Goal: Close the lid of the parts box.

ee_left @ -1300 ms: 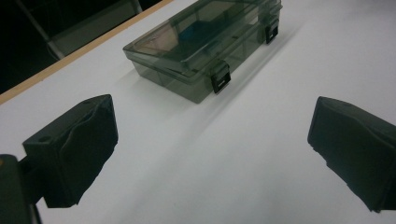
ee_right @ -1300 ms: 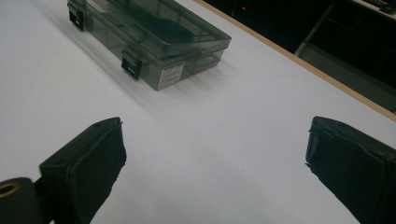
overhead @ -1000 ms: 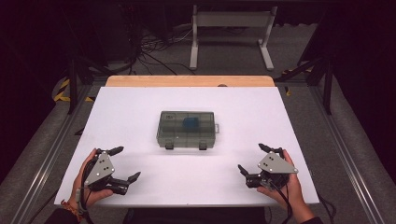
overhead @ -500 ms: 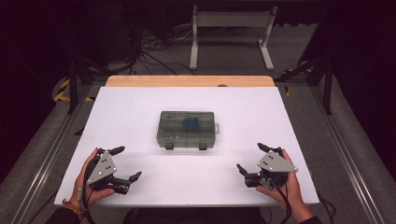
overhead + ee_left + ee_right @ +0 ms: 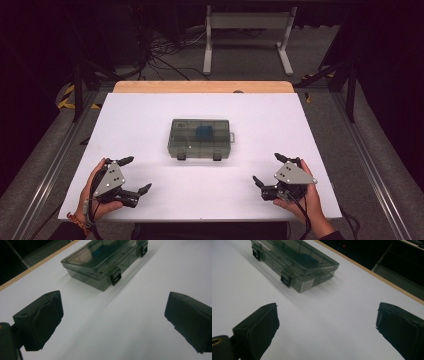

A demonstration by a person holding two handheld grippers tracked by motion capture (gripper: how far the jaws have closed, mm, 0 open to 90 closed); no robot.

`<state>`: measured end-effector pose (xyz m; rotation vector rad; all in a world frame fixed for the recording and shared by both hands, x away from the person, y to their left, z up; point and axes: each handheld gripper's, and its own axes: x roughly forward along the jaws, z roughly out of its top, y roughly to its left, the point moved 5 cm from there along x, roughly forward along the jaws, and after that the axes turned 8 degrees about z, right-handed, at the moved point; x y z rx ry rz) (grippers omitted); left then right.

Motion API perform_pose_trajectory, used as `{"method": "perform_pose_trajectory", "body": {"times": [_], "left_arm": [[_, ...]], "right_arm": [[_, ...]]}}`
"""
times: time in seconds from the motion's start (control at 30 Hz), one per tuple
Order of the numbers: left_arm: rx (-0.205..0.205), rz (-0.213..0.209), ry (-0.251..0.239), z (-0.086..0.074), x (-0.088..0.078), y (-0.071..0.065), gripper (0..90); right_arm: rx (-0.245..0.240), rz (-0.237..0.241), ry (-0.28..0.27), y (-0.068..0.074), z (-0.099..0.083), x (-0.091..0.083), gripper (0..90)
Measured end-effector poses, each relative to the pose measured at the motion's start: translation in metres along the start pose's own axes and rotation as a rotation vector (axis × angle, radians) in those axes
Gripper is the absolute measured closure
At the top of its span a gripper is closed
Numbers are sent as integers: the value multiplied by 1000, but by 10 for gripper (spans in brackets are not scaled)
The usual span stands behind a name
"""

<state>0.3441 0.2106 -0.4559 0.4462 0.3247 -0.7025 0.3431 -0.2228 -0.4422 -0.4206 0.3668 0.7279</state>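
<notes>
We hold the left gripper [image 5: 134, 174] and right gripper [image 5: 267, 169] wide open, empty, near the table's [image 5: 150, 115] front edge; the closed clear box [image 5: 201, 138] sits mid-table, well apart; a one-sided grab at its latches [image 5: 115, 279] could skid it away.

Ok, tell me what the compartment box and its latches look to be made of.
Compartment box: likely smoke-tinted transparent plastic, glossy; its dividers and a blue item show through the lid. Latches: opaque black, probably plastic, duller. Both sit on the white table.
</notes>
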Motion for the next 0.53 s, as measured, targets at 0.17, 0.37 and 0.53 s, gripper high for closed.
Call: {"method": "perform_pose_trajectory", "body": {"times": [0.17,0.37,0.53], "left_arm": [[12,-2,5,0,1,-1,29],[7,-3,11,-1,1,-1,30],[17,-11,19,-1,4,-1,32]], "right_arm": [[1,-2,2,0,-1,-1,55],[4,1,8,-1,-2,-1,58],[2,7,16,0,-3,1,58]]}}
